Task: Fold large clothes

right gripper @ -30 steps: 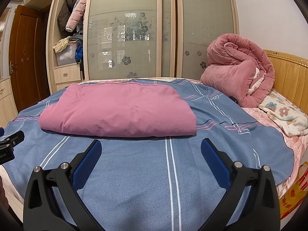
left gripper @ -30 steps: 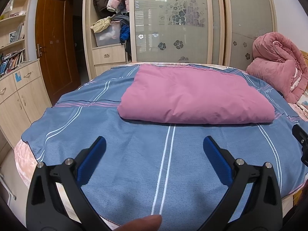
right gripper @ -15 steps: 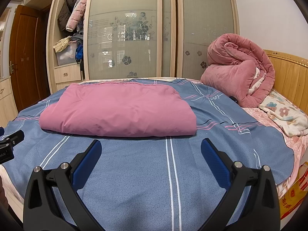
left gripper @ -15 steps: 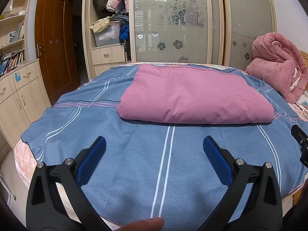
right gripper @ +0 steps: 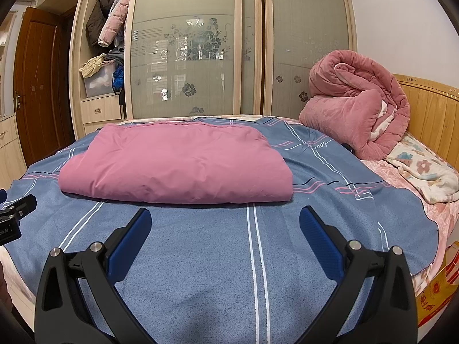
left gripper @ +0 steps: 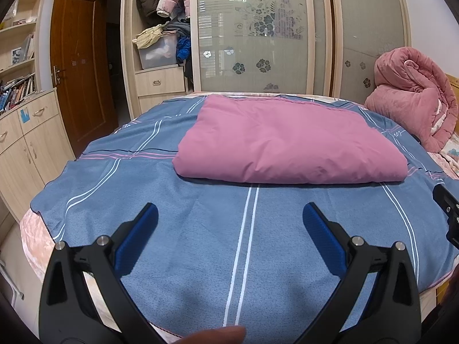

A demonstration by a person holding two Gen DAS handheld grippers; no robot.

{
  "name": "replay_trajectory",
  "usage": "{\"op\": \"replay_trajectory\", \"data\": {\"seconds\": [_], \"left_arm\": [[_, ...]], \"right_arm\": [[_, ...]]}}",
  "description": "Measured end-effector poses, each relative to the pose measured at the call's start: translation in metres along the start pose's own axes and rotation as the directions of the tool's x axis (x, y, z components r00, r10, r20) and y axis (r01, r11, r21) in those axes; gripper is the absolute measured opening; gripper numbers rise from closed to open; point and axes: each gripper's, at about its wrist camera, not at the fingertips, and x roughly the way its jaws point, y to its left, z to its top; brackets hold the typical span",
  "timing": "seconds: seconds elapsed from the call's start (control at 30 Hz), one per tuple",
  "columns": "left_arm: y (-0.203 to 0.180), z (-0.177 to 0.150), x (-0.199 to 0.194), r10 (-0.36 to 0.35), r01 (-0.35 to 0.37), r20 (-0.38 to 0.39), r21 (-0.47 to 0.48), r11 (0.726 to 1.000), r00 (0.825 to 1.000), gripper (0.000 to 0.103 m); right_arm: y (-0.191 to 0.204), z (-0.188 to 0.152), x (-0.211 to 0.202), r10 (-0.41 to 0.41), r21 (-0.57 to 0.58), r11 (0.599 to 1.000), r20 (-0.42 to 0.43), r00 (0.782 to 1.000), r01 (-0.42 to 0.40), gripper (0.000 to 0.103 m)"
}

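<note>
A pink garment [left gripper: 287, 140] lies folded into a flat rectangle on a blue striped sheet [left gripper: 246, 229] on the bed; it also shows in the right wrist view [right gripper: 178, 163]. My left gripper [left gripper: 229, 215] is open and empty, above the sheet short of the garment's near edge. My right gripper [right gripper: 225, 220] is open and empty, also short of the near edge. Part of the right gripper shows at the right edge of the left wrist view [left gripper: 447, 212], and part of the left gripper at the left edge of the right wrist view [right gripper: 14, 215].
A rolled pink quilt [right gripper: 355, 106] and a floral blanket [right gripper: 424, 169] lie at the bed's right by the wooden headboard [right gripper: 430, 114]. A wardrobe with glass sliding doors [left gripper: 258, 34] stands behind the bed. Cabinets [left gripper: 20, 143] and a brown door [left gripper: 80, 66] are at the left.
</note>
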Motion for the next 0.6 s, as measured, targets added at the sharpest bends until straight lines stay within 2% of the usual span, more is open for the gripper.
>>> {"op": "replay_trajectory", "data": {"seconds": [0.6], "left_arm": [[0.0005, 0.0014, -0.0008, -0.009, 0.009, -0.005, 0.006, 1.0, 1.0, 0.101]], "right_arm": [[0.0007, -0.0009, 0.0012, 0.003, -0.001, 1.0, -0.003, 1.0, -0.003, 0.102]]}}
